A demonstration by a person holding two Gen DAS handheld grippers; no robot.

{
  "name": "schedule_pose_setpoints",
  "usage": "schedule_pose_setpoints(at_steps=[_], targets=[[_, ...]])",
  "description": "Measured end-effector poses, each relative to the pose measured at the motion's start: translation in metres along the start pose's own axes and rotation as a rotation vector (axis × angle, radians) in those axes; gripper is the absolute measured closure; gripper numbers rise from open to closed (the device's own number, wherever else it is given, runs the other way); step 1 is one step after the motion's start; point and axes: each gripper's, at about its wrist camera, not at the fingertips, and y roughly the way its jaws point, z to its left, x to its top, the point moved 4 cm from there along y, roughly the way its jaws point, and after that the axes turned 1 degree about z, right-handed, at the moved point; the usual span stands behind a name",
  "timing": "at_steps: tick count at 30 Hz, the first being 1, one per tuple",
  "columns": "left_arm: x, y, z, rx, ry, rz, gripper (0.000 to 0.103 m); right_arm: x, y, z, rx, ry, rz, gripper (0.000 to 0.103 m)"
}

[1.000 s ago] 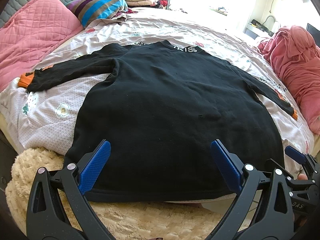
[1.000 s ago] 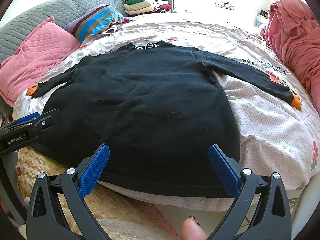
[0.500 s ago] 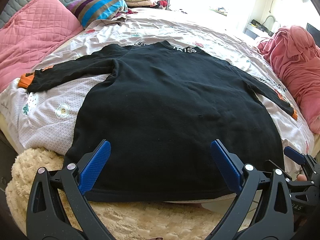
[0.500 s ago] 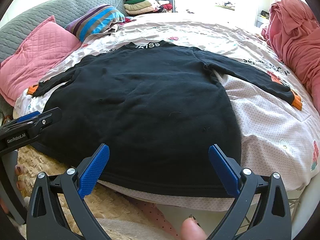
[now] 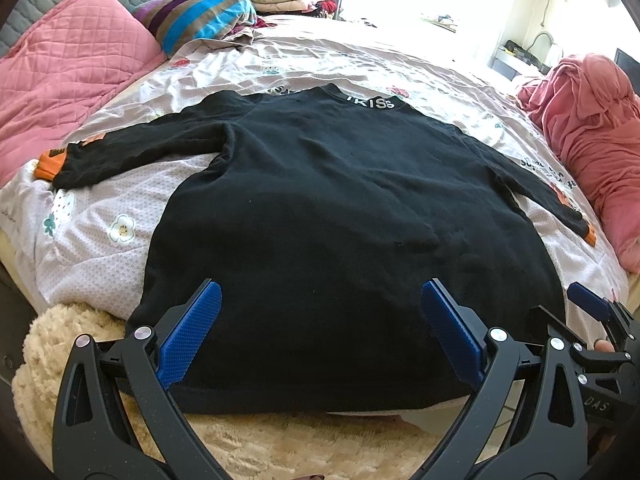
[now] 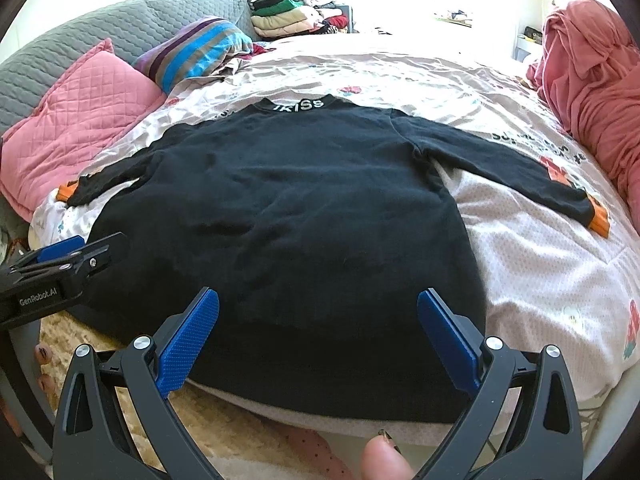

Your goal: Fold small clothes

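Note:
A black long-sleeved sweater (image 5: 340, 216) (image 6: 280, 216) lies flat on the bed, back up, collar lettering at the far end and both sleeves spread out with orange cuffs (image 5: 50, 162) (image 6: 598, 220). My left gripper (image 5: 320, 328) hovers open over the sweater's near hem, nothing between its blue pads. My right gripper (image 6: 318, 328) is open too, above the hem further right. In the right wrist view the left gripper (image 6: 64, 260) shows at the left edge. The right gripper's blue tip (image 5: 588, 306) peeks in at the left wrist view's right edge.
The bed has a pale floral sheet (image 5: 100, 240). Pink quilted pillow (image 5: 68, 80) and striped pillow (image 5: 200, 16) lie far left, a pile of pink cloth (image 5: 592, 140) at the right. Folded clothes (image 6: 296, 14) are stacked at the back. A cream fluffy rug (image 5: 80, 340) lies below the bed edge.
Almost nothing changes; the right wrist view drifts very slightly, and both grippers stay open above the hem.

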Motion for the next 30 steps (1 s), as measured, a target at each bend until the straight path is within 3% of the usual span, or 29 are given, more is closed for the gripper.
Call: schedule_pose_setpoints(at_steps=[13, 30], targets=[[0.031, 0.004, 0.003, 0.018, -0.011, -0.026, 0.009, 0.030, 0.009, -0.007, 0.005, 0.016, -0.036, 0.004], [0.080, 0.027, -0.006, -0.012, 0.004, -0.037, 0.009, 0.070, 0.037, -0.015, 0.013, 0.034, -0.054, 0.004]])
